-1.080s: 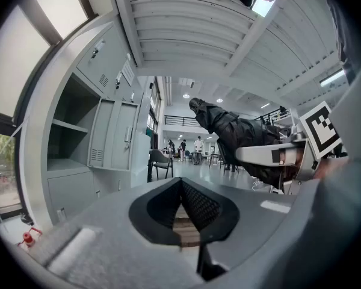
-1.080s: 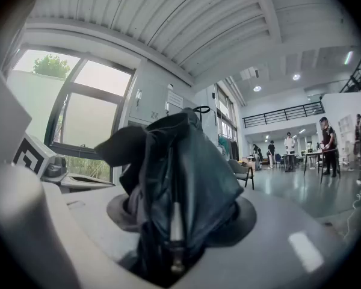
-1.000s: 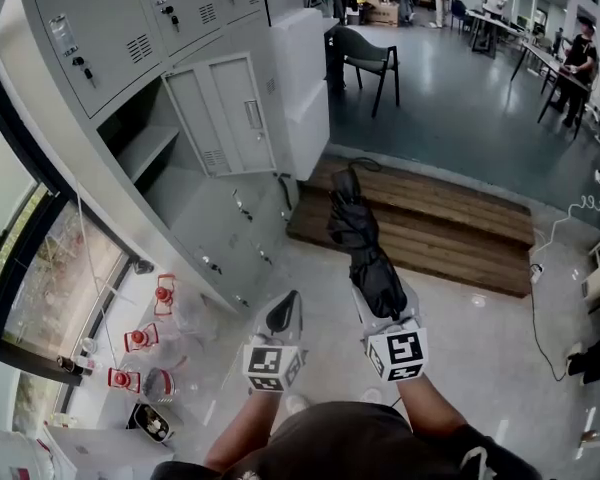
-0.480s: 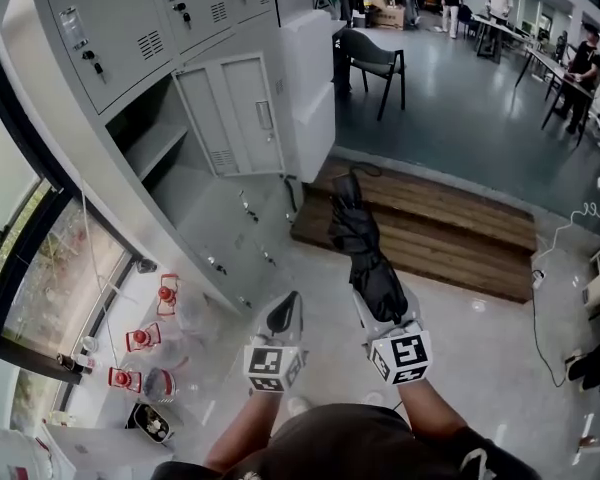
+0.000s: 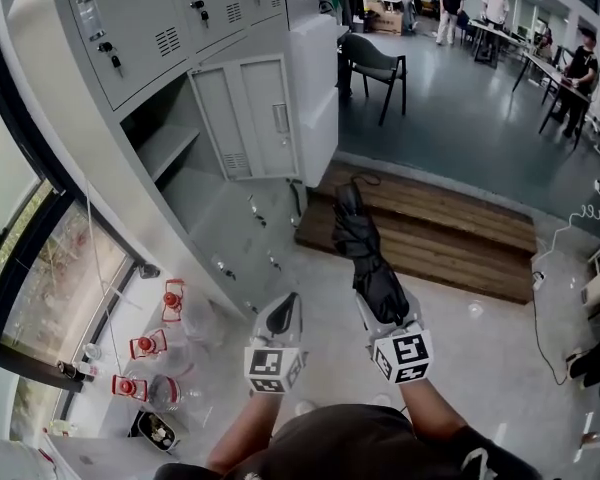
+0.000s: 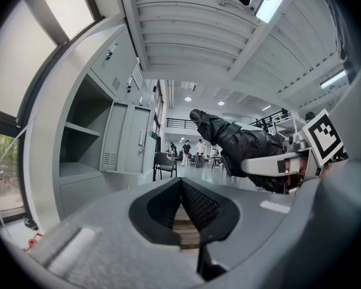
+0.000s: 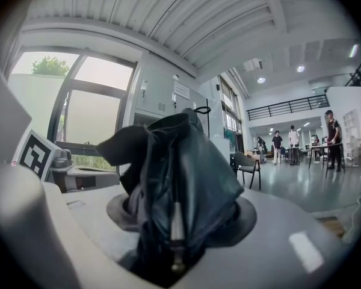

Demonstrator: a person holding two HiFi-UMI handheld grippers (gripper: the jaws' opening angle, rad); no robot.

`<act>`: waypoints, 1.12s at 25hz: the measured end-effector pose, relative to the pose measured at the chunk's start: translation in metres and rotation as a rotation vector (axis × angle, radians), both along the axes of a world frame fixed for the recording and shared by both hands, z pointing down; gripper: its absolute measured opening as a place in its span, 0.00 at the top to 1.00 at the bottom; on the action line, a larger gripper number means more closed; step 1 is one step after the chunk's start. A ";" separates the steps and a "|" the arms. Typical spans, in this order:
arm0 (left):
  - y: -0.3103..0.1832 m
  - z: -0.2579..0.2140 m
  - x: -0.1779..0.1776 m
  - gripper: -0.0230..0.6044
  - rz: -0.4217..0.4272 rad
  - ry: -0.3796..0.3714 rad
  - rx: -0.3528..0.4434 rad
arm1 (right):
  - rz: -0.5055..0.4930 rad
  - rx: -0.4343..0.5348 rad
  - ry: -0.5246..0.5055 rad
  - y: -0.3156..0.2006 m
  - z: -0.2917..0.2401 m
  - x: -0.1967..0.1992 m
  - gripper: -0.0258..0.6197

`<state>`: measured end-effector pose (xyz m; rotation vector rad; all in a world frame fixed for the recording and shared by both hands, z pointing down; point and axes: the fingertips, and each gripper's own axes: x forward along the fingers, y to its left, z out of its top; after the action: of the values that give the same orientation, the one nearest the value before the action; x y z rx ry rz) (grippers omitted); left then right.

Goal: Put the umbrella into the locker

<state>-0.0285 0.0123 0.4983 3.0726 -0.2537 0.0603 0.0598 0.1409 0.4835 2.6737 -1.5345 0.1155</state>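
Observation:
A black folded umbrella [image 5: 365, 253] points level and forward with my right gripper [image 5: 385, 306] shut on its thick end. In the right gripper view its crumpled fabric [image 7: 180, 179] fills the space between the jaws. My left gripper [image 5: 283, 313] is beside it on the left, shut and holding nothing; its pads [image 6: 182, 191] meet at the tips. The open locker compartment [image 5: 165, 148] with one shelf lies ahead to the left, its door [image 5: 250, 118] swung outward. From the left gripper view I see the same compartment [image 6: 78, 143] and the umbrella [image 6: 234, 140] to the right.
Closed grey lockers [image 5: 130, 18] sit above the open one and more lie below [image 5: 240, 238]. A wooden platform [image 5: 450, 228] is on the floor ahead, a dark chair [image 5: 375, 63] beyond. Red items [image 5: 145, 343] stand by the window at left. A cable [image 5: 540, 298] runs at right.
Both grippers and the umbrella have moved a little forward along the locker bank. The open compartment now sits nearer the middle of the view. The grip is unchanged.

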 end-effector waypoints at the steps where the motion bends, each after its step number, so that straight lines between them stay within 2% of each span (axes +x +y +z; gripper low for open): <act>1: -0.004 0.000 -0.003 0.96 0.004 0.000 0.002 | 0.005 -0.005 -0.002 -0.003 0.002 -0.003 0.60; 15: -0.043 0.013 -0.015 0.96 0.050 -0.014 0.012 | 0.044 -0.052 -0.007 -0.036 0.019 -0.021 0.60; 28: -0.075 0.012 0.031 0.96 -0.027 -0.035 0.014 | -0.050 -0.061 -0.017 -0.079 0.020 0.034 0.60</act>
<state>0.0027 -0.0626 0.5101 3.0835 -0.2989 0.1116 0.0936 0.0617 0.5032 2.5920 -1.5753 0.1808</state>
